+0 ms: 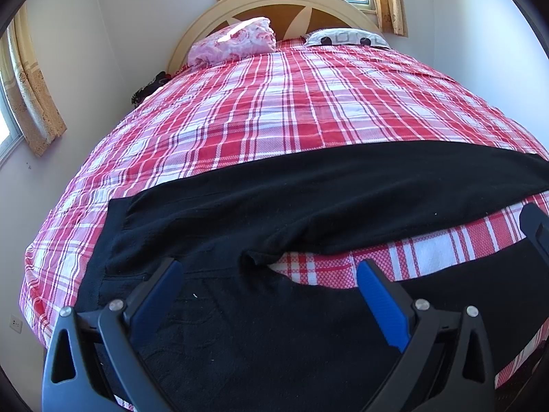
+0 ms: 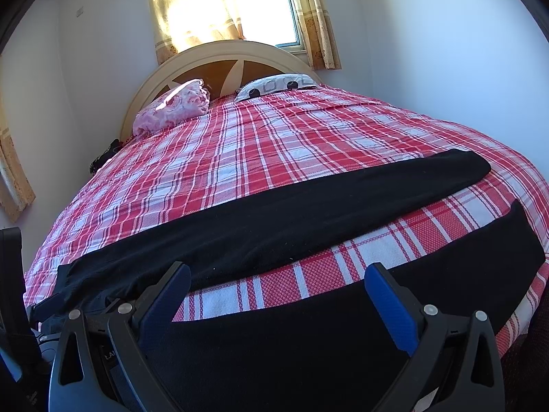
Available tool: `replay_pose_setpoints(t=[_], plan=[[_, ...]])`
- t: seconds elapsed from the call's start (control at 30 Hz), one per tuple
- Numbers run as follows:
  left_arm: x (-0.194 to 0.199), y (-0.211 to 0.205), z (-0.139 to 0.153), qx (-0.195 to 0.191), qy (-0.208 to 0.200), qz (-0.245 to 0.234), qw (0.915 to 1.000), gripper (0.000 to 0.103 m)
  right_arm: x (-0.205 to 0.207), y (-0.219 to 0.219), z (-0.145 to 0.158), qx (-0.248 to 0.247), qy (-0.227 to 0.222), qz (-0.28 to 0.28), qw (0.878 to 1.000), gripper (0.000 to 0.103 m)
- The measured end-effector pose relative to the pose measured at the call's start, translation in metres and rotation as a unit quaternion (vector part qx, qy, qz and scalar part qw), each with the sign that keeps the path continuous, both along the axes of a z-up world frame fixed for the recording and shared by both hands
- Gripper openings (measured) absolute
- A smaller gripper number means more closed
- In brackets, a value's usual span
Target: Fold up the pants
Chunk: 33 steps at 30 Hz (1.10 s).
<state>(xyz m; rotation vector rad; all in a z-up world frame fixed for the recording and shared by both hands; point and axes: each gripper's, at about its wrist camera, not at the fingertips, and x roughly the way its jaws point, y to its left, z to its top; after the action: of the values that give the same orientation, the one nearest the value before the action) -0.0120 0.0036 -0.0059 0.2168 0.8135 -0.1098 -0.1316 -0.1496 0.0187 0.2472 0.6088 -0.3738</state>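
Note:
Black pants [image 1: 274,206] lie spread flat across the near end of a bed with a red and white plaid cover [image 1: 274,103]. The waist is at the left, and the two legs run to the right with a strip of cover between them. My left gripper [image 1: 269,267] is open above the crotch and near leg. In the right wrist view the pants [image 2: 274,219] show both legs. My right gripper [image 2: 278,271] is open over the near leg [image 2: 308,336]. Part of the right gripper [image 1: 535,226] shows at the right edge of the left wrist view.
A pink floral pillow [image 1: 236,43] and a white patterned pillow [image 1: 346,37] lie at the cream headboard [image 1: 274,0]. Curtained windows are behind the headboard and on the left wall. A dark item [image 1: 151,86] sits beside the bed's left edge.

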Motion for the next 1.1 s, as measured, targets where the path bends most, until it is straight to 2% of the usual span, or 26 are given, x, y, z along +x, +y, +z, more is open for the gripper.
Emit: replay_pose_setpoints(t=[0.8,0.9,1.1], plan=[[0.008,0.006,-0.009,0.000,0.019,-0.003,0.9998,0.103,0.007,0.004,-0.006,-0.003,0.010,0.004,1.000,0.102],[0.017,0.021,-0.011,0.000,0.028,0.005,0.9996,0.103,0.011,0.007,-0.007,-0.008,0.013,0.011,1.000,0.102],[0.055,0.079,-0.008,0.007,0.022,0.068,0.9974,0.103,0.047,0.016,0.007,-0.029,0.022,0.088,0.995,0.102]])
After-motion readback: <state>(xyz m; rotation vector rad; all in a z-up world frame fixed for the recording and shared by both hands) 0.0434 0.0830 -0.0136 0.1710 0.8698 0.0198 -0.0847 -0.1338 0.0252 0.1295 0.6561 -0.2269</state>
